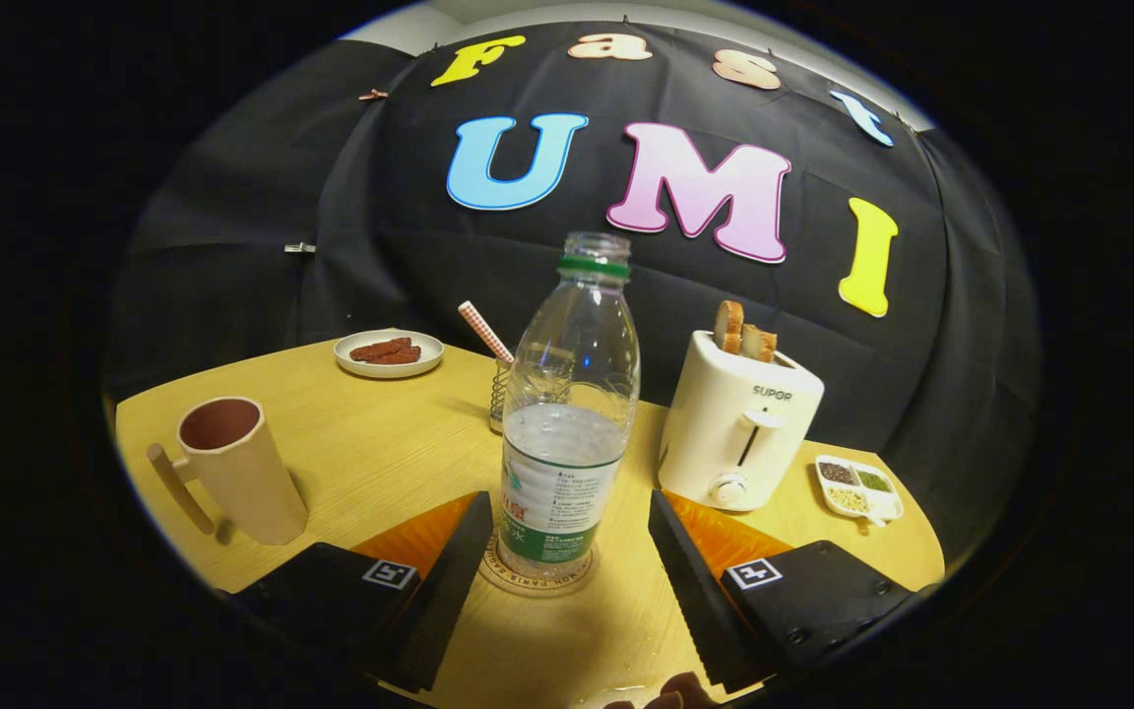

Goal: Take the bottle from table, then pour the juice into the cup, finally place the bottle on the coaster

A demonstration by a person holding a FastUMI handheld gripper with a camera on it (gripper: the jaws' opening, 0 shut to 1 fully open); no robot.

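Gripper view: bottle (567, 414) upright on coaster (535, 579) (uncapped), gripper (567, 542) spread apart around it.

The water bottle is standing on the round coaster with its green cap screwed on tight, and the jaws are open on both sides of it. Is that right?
Almost. In the gripper view the bottle has no cap: its mouth is open, with just the green ring left around the neck. The rest holds: it stands upright on the round coaster, and the gripper has its jaws open on both sides, not touching it.
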